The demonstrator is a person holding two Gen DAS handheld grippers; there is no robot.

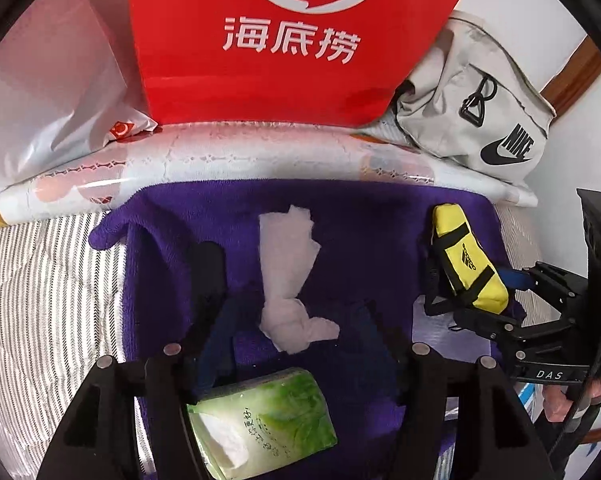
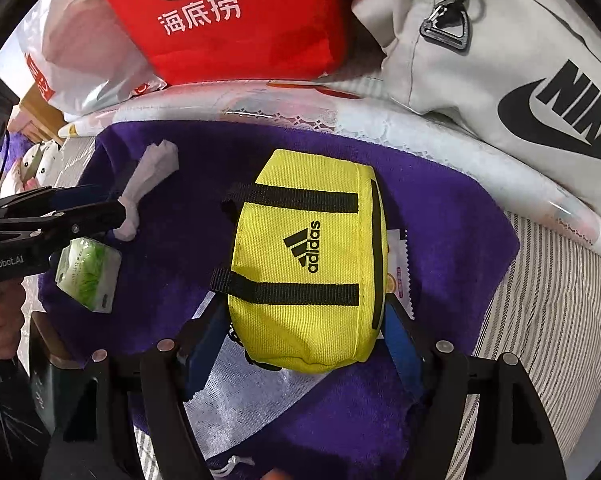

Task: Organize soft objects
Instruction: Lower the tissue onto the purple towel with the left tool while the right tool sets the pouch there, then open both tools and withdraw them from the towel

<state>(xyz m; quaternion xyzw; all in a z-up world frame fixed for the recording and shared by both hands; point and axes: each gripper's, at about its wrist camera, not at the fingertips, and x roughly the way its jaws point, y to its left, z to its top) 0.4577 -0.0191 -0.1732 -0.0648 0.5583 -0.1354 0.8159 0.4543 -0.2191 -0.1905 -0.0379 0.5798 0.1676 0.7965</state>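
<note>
A purple towel is spread over striped bedding. On it lies a crumpled white tissue, and my left gripper stands open around its near end with gaps on both sides. A green tissue pack lies just below, between the finger bases. To the right rests a yellow Adidas pouch. My right gripper points down over the pouch's near end. Its blue pads sit close beside the pouch, whose sides look unsqueezed. In the right wrist view the left gripper shows beside the tissue.
A red paper bag, a grey Nike bag and a white plastic bag stand along the back. A plastic-wrapped patterned roll edges the towel. A snack packet and a silver bag lie under the pouch.
</note>
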